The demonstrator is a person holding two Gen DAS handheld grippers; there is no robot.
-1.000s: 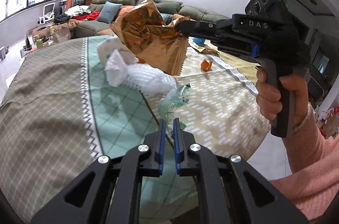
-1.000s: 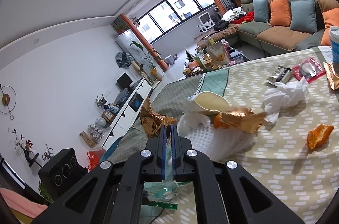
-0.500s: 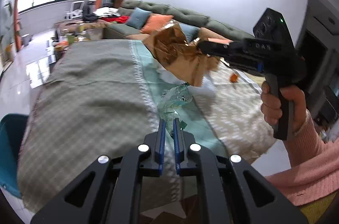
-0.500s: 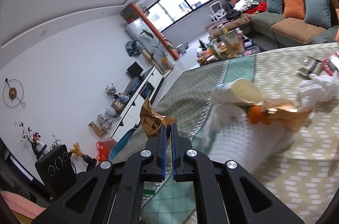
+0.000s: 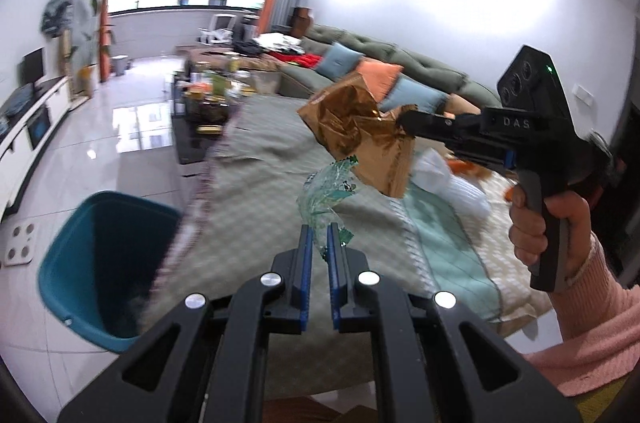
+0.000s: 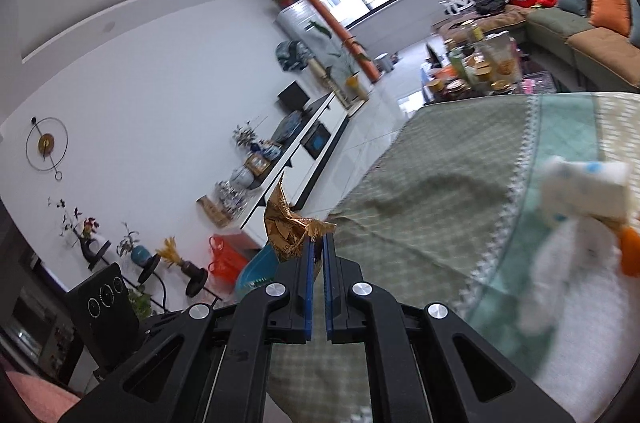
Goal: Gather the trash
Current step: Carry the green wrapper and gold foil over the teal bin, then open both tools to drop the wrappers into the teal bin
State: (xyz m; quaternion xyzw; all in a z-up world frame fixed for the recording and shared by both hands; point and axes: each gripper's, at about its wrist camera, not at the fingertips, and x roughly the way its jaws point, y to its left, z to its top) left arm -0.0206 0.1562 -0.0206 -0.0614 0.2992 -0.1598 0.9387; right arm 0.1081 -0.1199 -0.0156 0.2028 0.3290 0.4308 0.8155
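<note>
Motion blur is smearing the white trash on the tablecloth in the right wrist view, so I can't tell what the pieces are, and the orange scrap is getting cut off by the edge. The teal bin is only partly showing, with the cloth's blurry edge hiding its right side and its contents too dark to make out. The gold wrapper is mostly disappearing behind the right gripper.

White letters "DAS" on the black body of the right hand-held gripper

Two tools, two wrappers, one bin
</note>
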